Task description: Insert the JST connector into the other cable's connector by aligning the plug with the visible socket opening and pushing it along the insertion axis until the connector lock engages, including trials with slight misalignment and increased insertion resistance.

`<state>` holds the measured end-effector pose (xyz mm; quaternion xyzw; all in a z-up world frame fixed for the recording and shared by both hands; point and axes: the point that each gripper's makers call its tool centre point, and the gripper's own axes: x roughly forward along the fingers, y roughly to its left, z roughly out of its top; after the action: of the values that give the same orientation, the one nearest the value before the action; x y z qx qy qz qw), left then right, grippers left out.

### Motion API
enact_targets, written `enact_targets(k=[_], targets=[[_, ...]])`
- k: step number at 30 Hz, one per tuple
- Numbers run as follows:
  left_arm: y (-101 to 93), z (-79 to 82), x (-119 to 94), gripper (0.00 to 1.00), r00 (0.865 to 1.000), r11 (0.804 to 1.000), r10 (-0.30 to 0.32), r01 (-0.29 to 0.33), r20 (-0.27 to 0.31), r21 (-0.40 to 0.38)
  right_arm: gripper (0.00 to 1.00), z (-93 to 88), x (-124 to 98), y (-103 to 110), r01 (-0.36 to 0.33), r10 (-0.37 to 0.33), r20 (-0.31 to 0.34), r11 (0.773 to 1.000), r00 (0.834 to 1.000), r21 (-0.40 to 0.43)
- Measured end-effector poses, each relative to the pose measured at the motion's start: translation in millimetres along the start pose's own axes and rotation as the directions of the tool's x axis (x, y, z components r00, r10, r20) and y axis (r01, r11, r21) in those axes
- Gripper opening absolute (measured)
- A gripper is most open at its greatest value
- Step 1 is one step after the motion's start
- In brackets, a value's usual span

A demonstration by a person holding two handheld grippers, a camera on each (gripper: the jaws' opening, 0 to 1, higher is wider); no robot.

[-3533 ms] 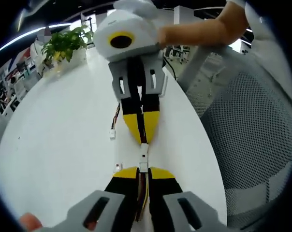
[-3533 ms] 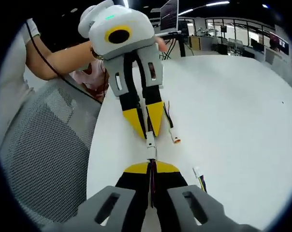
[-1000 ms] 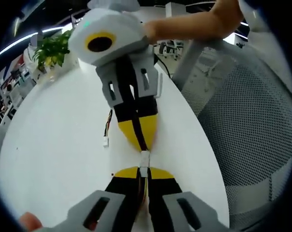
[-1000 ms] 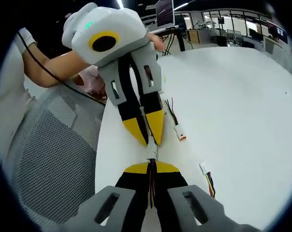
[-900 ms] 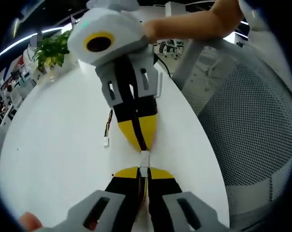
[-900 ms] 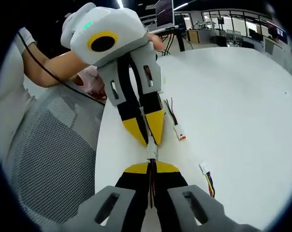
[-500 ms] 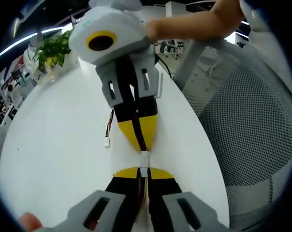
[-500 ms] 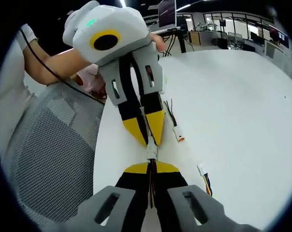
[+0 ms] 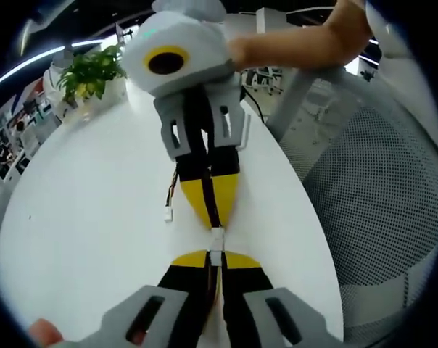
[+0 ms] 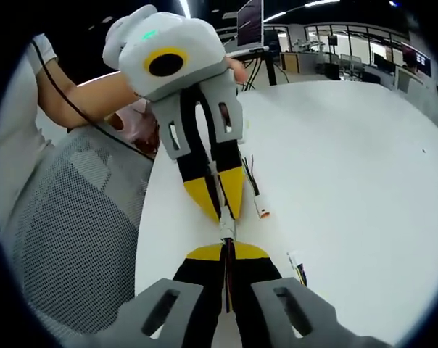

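Over the white table [image 9: 81,188], my left gripper [image 9: 215,255] is shut on a cable with red and yellow wires, its white JST connector [image 9: 215,249] poking past the yellow tips. Facing it tip to tip, my right gripper [image 9: 215,223] is shut on the other cable's white connector [image 9: 216,235]. The two connectors meet end to end in one line; the lock is too small to judge. In the right gripper view the right gripper [image 10: 227,248] rises from below, the left gripper [image 10: 222,215] comes down from above, and the joined connectors [image 10: 225,230] sit between them.
A loose cable with a white plug [image 9: 169,213] lies left of the grippers. Two more loose cables [image 10: 262,210] [image 10: 297,265] lie on the table [image 10: 349,159]. A grey mesh chair [image 9: 378,196] stands at the table edge, with a potted plant [image 9: 92,71] at the back.
The stretch of white connector between the two pairs of tips is shorter than 3.5 s ago. Over the last second both views shifted slightly; the grippers stay tip to tip.
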<state>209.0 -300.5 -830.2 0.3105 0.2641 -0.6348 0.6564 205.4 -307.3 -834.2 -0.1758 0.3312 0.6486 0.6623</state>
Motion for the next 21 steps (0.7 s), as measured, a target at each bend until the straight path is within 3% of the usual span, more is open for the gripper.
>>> enact_targets(k=[14,21], targets=[[42.0,10.2,-15.5,0.00,0.996,0.998,0.045,-0.041,0.075,-0.046,0.00,25.3,-17.6,-31.7,0.104,-0.100,0.110,0.994,0.989,-0.028],[59.8,11.6,-14.9,0.00,0.992,0.997,0.056,-0.050,0.116,-0.058,0.00,30.1,-21.1,-51.0,0.112,-0.108,0.117,0.993,0.987,-0.032]])
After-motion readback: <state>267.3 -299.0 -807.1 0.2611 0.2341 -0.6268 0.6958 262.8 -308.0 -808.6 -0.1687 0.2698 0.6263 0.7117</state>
